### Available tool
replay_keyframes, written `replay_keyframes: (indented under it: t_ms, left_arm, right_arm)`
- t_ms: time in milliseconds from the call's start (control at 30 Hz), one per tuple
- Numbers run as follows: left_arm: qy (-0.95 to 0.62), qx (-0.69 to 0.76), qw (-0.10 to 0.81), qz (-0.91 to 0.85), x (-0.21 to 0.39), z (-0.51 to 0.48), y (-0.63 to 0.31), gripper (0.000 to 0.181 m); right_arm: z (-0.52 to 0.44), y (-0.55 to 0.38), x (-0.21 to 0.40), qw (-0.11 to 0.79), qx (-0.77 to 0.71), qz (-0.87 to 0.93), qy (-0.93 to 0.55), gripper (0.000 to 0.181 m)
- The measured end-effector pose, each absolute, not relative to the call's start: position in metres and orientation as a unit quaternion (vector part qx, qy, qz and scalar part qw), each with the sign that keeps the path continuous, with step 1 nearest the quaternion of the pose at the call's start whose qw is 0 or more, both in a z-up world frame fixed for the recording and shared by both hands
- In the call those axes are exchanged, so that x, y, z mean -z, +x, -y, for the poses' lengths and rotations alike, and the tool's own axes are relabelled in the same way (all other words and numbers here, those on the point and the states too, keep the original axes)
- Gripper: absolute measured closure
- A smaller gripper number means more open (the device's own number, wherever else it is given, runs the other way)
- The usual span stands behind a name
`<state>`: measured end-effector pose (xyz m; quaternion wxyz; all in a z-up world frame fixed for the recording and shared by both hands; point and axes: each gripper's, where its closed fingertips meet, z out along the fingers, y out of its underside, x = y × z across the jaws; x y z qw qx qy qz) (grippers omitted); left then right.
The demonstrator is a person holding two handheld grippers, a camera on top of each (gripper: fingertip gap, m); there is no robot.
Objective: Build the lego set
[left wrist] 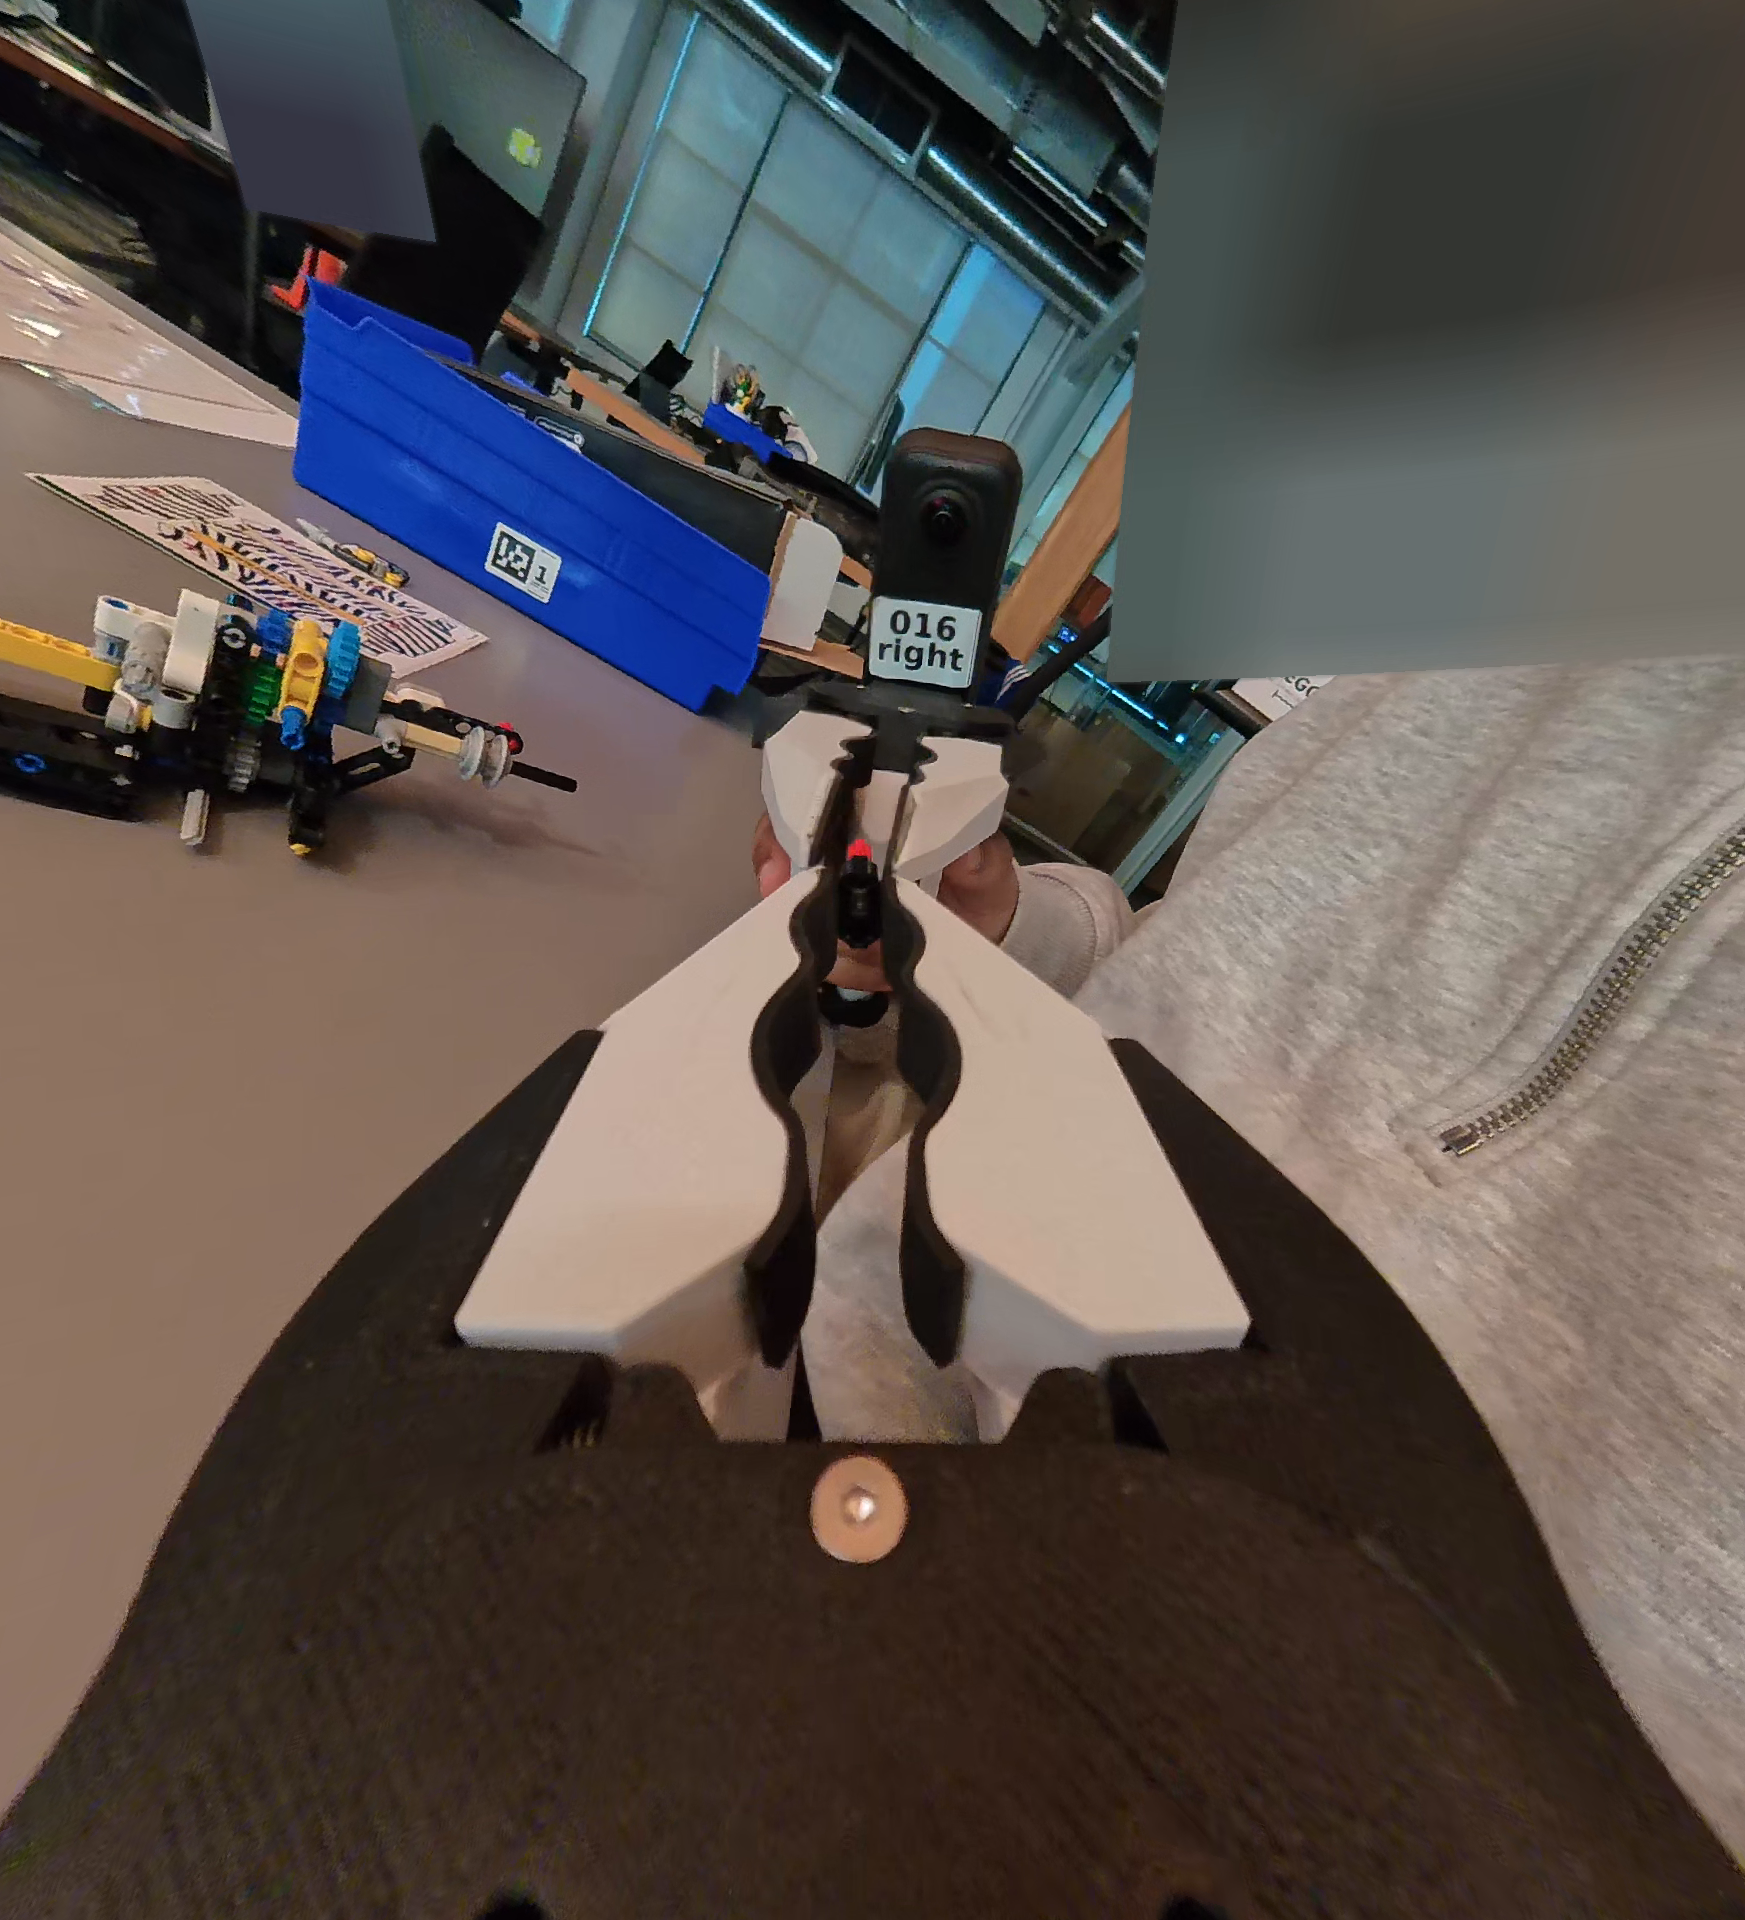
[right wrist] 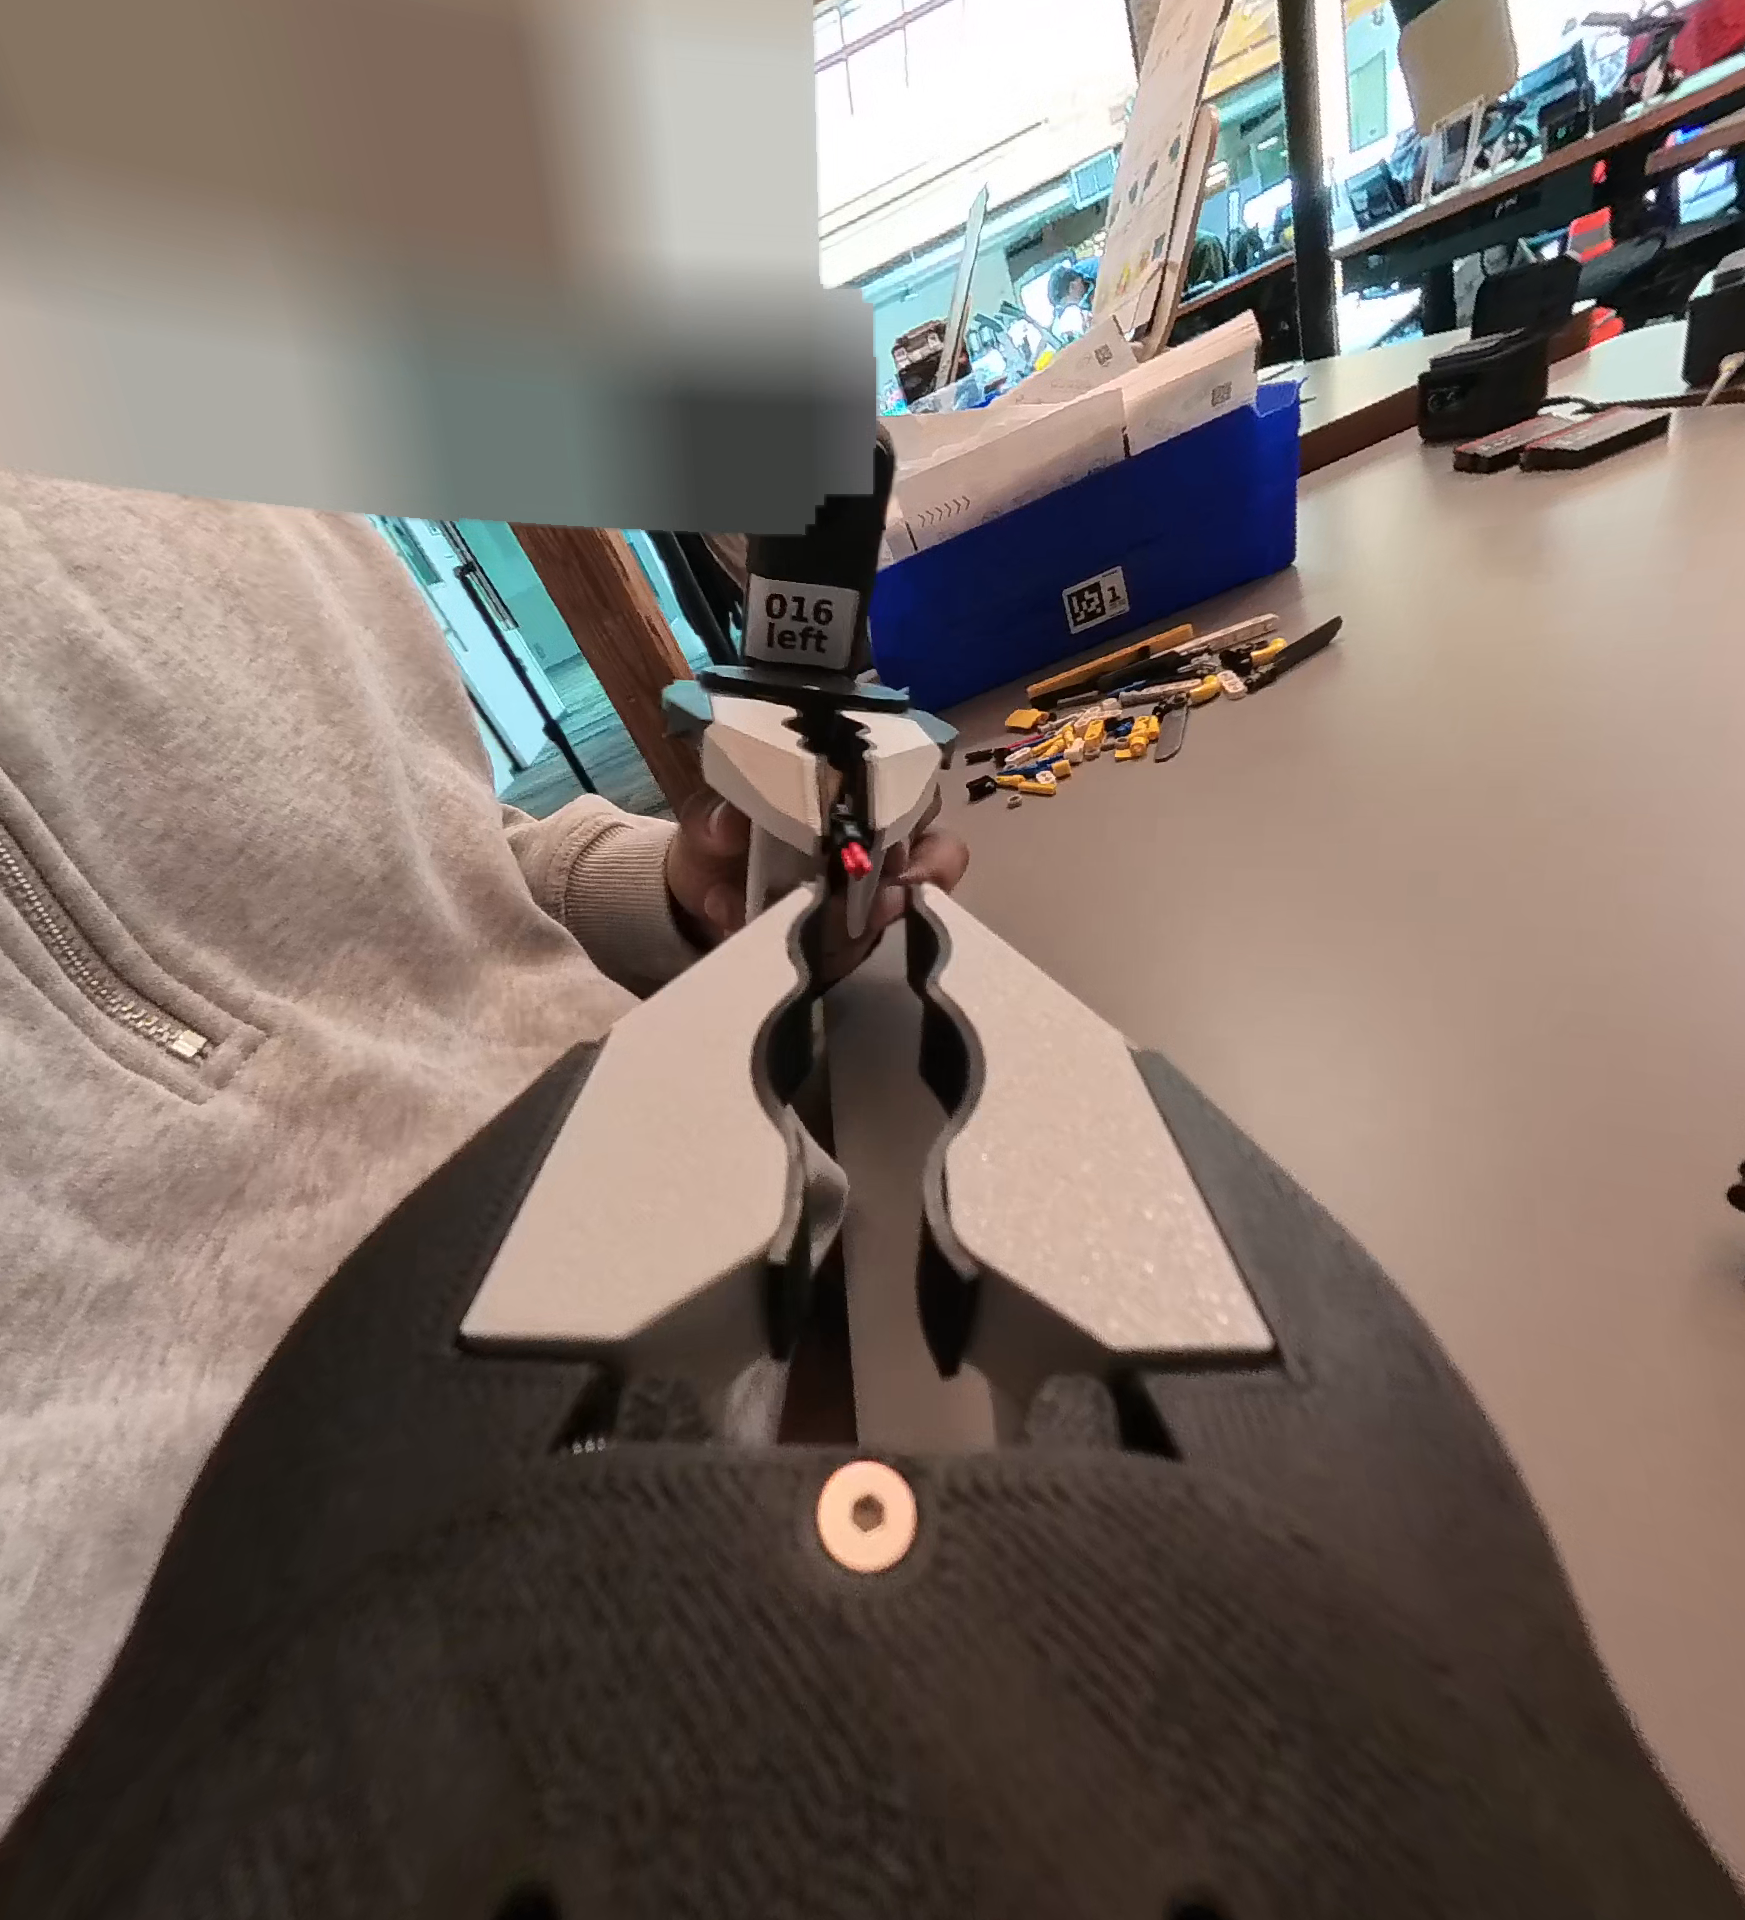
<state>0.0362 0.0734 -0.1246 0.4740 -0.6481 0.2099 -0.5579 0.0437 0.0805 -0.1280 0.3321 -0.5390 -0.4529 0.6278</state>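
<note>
Grippers (left wrist: pixel 855 902) tip to tip, small black-and-red piece (left wrist: pixel 857 883) between

Blue bin (left wrist: pixel 535 499), grey table (left wrist: pixel 224 1039), black piece (left wrist: pixel 857 904), seemingly red-tipped, zebra-striped sheet (left wrist: pixel 255 551)

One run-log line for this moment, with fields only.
left hand-held gripper: shut on black-red pin | right hand-held gripper: at same pin, tip to tip | model: on table, untouched

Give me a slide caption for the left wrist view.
Two tools meet tip to tip around a small black-and-red Lego pin, partly built model waiting behind.
</note>
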Motion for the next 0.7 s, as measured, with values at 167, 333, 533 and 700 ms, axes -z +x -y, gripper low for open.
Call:
replay_keyframes:
  t_ms: [167,333,533,700]
  left_arm:
    - [-0.653,0.546,0.476,-0.219,0.126,-0.072,0.037,0.177]
    - [-0.656,0.545,0.474,-0.219,0.128,-0.073,0.037,0.176]
    - [-0.662,0.541,0.465,-0.231,0.132,-0.07,0.04,0.177]
    - [-0.668,0.542,0.452,-0.237,0.136,-0.069,0.042,0.177]
  right_arm:
    - [-0.081,0.044,0.131,0.318,-0.632,0.447,-0.547,0.17]
    - [-0.079,0.043,0.133,0.31,-0.632,0.452,-0.548,0.17]
    - [-0.076,0.043,0.133,0.3,-0.638,0.453,-0.546,0.175]
    - [-0.073,0.044,0.137,0.29,-0.63,0.466,-0.55,0.178]
